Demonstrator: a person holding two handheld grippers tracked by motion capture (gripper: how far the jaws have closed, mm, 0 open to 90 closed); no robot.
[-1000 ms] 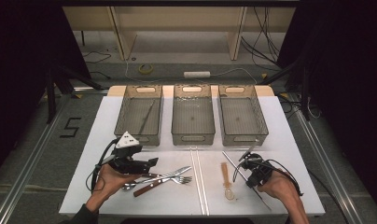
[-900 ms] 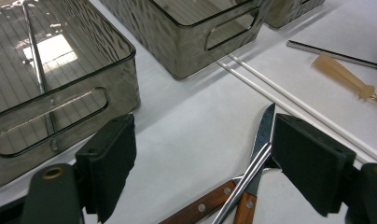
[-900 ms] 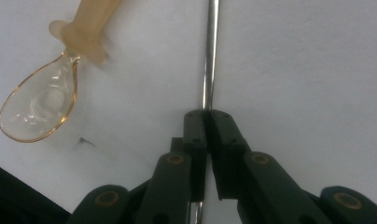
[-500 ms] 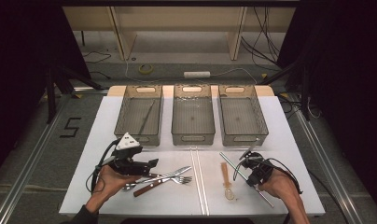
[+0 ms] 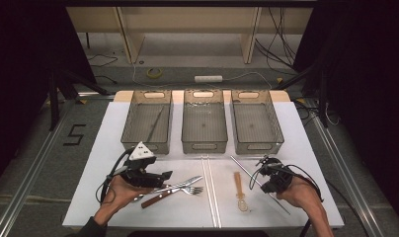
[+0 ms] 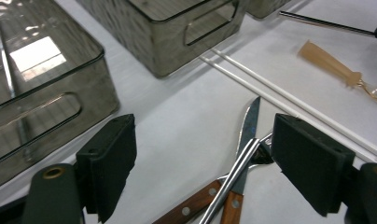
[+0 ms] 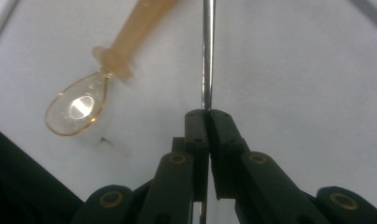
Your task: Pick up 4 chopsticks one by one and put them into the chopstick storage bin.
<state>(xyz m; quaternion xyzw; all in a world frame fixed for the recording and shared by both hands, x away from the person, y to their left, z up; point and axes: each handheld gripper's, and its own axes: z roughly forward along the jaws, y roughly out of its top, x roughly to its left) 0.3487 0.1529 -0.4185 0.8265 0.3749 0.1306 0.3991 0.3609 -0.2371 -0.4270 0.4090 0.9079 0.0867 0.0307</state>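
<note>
My right gripper (image 5: 263, 178) (image 7: 207, 114) is shut on a thin metal rod (image 5: 242, 166) (image 7: 207, 51) that lies slanted on the white table, running out ahead of the jaws. A translucent amber spoon (image 5: 239, 190) (image 7: 79, 105) lies just left of it. My left gripper (image 5: 160, 177) (image 6: 203, 154) is open, low over a pile of cutlery: a wooden-handled knife (image 5: 155, 198) (image 6: 248, 123) and crossed metal forks (image 5: 187, 185), one handle (image 6: 233, 172) lying between the jaws, untouched by the pads.
Three clear grey bins (image 5: 147, 144) (image 5: 204, 145) (image 5: 254, 145) stand in a row behind; the left one holds a thin metal rod (image 5: 155, 123). Two thin white strips (image 5: 207, 187) (image 6: 280, 93) run down the table's middle. A person's hands come in at the front edge.
</note>
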